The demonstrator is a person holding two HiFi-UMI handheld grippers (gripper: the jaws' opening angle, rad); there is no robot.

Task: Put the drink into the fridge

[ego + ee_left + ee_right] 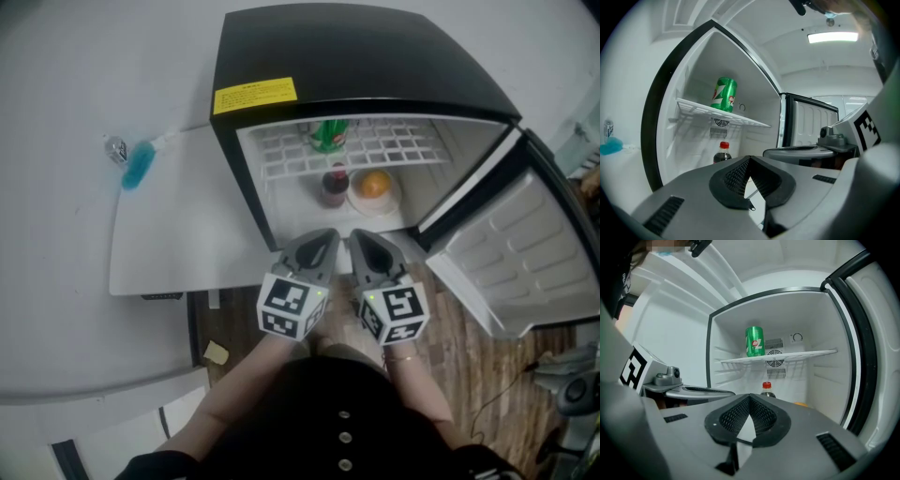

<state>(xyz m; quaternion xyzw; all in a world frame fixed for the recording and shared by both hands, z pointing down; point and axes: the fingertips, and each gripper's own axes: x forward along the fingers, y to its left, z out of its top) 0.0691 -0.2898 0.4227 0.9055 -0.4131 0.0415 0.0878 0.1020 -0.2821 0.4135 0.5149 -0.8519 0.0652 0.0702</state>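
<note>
The small black fridge stands open. A green can is upright on its white wire shelf. Below, a dark cola bottle with a red cap stands on the fridge floor. Both grippers hover side by side just outside the opening. My left gripper is shut and holds nothing. My right gripper is likewise shut and empty.
An orange on a white plate sits beside the bottle. The fridge door swings open to the right. A white table lies left of the fridge, with a blue brush beyond it. The floor below is wood.
</note>
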